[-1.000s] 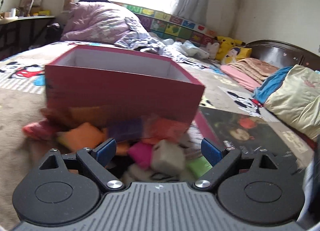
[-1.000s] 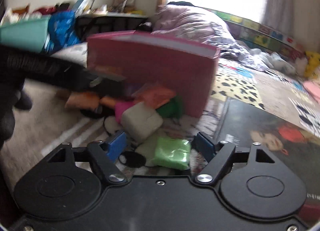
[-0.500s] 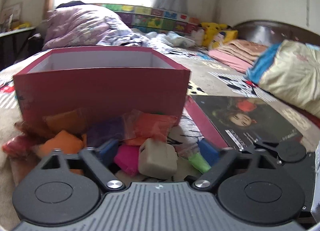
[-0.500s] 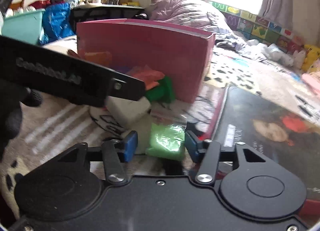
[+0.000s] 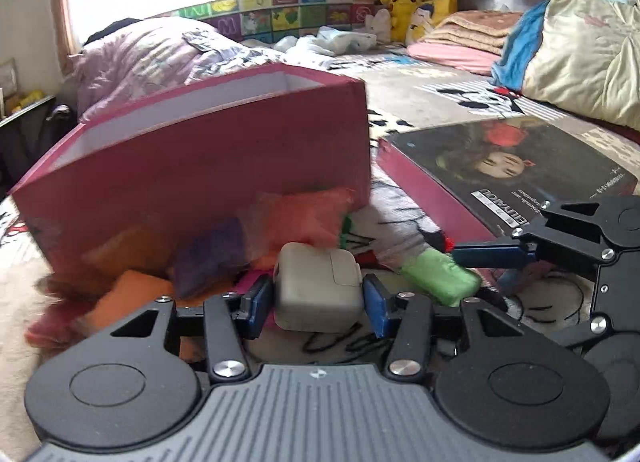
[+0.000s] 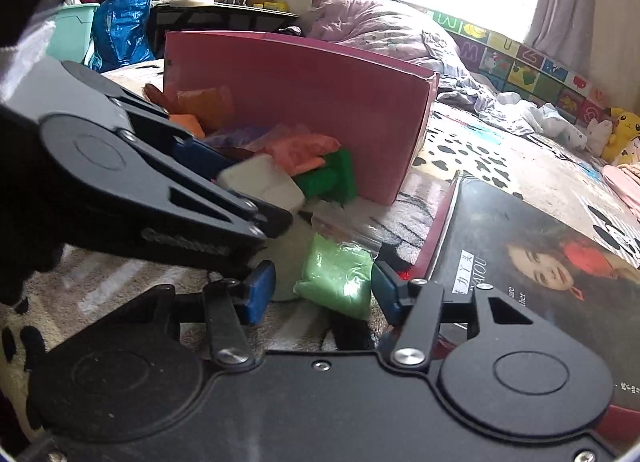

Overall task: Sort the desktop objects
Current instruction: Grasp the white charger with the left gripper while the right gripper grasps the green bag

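Note:
A red open box (image 5: 208, 157) stands on the bed, with a pile of small coloured bags in front of it: orange (image 5: 128, 294), purple (image 5: 208, 258), salmon (image 5: 300, 217). My left gripper (image 5: 318, 304) has its blue pads on both sides of a white power adapter (image 5: 316, 286) and is closed on it. My right gripper (image 6: 324, 294) is around a light green bag (image 6: 336, 274); its left pad stands a little off the bag. The green bag also shows in the left wrist view (image 5: 438, 276). A dark green block (image 6: 332, 181) lies by the box.
The box lid with a portrait (image 6: 540, 262) lies flat to the right of the pile. Bedding (image 5: 152, 57), pillows (image 5: 580, 57) and plush toys (image 5: 416, 9) lie behind. A desk (image 6: 224, 17), blue bag and teal bin (image 6: 72, 33) stand at the left.
My left gripper moved forward and closed its pads onto the white adapter. My right gripper moved in around the green bag and narrowed.

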